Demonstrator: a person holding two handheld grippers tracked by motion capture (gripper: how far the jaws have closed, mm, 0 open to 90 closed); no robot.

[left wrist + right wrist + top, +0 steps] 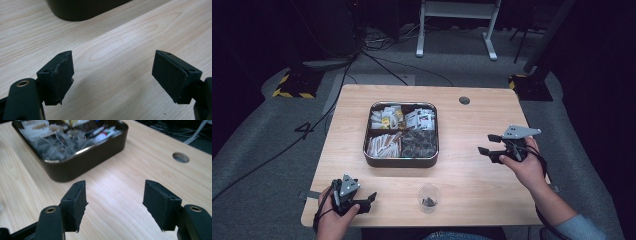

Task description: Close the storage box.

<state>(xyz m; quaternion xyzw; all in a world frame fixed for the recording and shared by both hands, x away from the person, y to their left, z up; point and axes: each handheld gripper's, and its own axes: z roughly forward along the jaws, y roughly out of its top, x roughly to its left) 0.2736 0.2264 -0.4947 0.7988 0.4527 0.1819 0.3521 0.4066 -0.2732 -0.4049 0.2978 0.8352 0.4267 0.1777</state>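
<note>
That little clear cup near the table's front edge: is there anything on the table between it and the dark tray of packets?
Nothing. In the high view, only bare wood lies between the cup and the tray.

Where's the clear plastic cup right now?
In the high view the clear plastic cup stands near the table's front edge, just right of the left gripper and in front of the sectioned tray.

White desk frame (457,20), cables (382,65) & yellow-black striped base (292,87) on grey floor (252,140) behind table.
</note>
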